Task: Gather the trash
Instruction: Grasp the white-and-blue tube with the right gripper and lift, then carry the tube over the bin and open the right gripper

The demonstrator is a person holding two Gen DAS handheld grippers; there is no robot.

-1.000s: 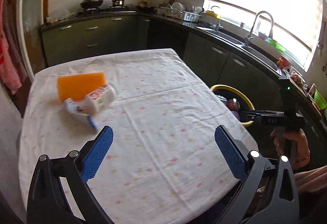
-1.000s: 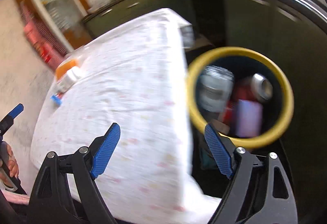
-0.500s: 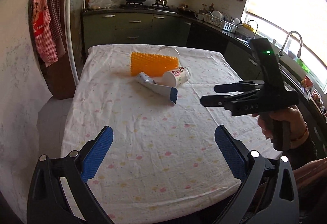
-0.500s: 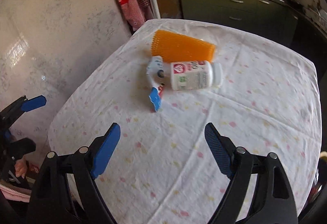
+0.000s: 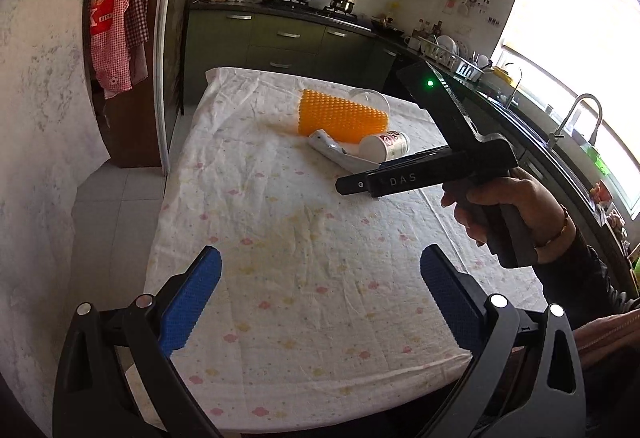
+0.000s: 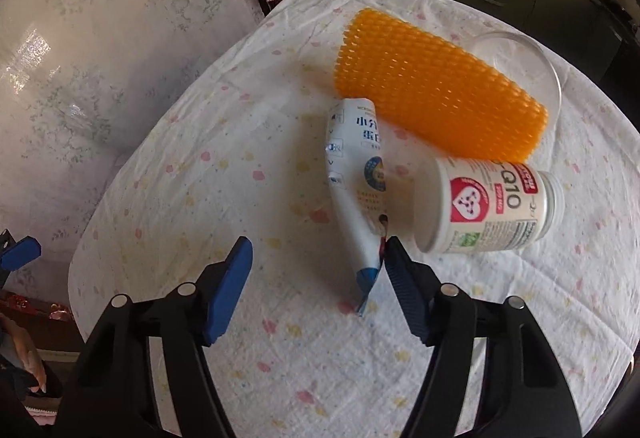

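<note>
A flattened white and blue packet (image 6: 356, 182) lies on the table, with a white supplement bottle (image 6: 484, 206) on its side to its right and an orange spiked sleeve (image 6: 436, 86) behind them. My right gripper (image 6: 318, 270) is open just short of the packet's blue near end, which sits by the right finger. In the left wrist view the packet (image 5: 332, 152), bottle (image 5: 384, 146) and sleeve (image 5: 340, 116) lie at mid-table, and the right gripper (image 5: 352, 182) reaches toward them. My left gripper (image 5: 320, 296) is open and empty over the near table.
The table wears a white floral cloth (image 5: 288, 238). A clear glass bowl (image 6: 516, 54) lies behind the orange sleeve. Green kitchen cabinets (image 5: 280, 38) stand at the back, a sink counter (image 5: 560, 134) runs along the right, and a marbled wall (image 5: 36, 118) is on the left.
My right gripper swung away from the yellow-rimmed bin and moved in close to the packet on the table. The left gripper turned to face along the table.
</note>
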